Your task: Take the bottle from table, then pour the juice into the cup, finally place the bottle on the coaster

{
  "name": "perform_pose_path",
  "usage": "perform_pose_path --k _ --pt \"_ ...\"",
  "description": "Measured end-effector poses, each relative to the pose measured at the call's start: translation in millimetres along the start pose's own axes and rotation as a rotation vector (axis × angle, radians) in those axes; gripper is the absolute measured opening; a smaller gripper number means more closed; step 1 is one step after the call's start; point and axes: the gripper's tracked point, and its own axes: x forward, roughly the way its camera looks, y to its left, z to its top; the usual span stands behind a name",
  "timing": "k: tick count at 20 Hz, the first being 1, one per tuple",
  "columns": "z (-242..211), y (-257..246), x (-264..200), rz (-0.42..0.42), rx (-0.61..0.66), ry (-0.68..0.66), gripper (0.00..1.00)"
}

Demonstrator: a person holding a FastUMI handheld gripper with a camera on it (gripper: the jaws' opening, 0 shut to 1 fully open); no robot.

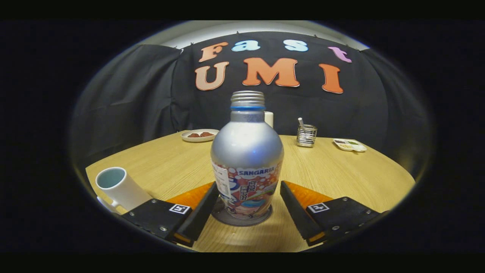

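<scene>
Two jaws of the gripper stand released either side of the upright bottle, resting on the coaster at twelve o'clock, cup at nine, so the task looks finished.

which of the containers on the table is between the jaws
The silver bottle, standing upright on a round coaster between the open jaws of the gripper. The white cup stands off to the left; the wire holder is far beyond.

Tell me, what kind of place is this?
Probably a staged recording booth: black cloth walls a wooden table holding a bottle, a cup and a plate of food. The gripper is open around the bottle.
</scene>
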Motion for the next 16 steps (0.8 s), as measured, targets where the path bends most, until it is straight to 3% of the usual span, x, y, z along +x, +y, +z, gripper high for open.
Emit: perform_pose_path --k 12,16 --pt "24 -6 -62 0.012 0.022 -0.04 0.98" --pt "40 -33 -99 -0.05 -0.005 -0.072 0.97"
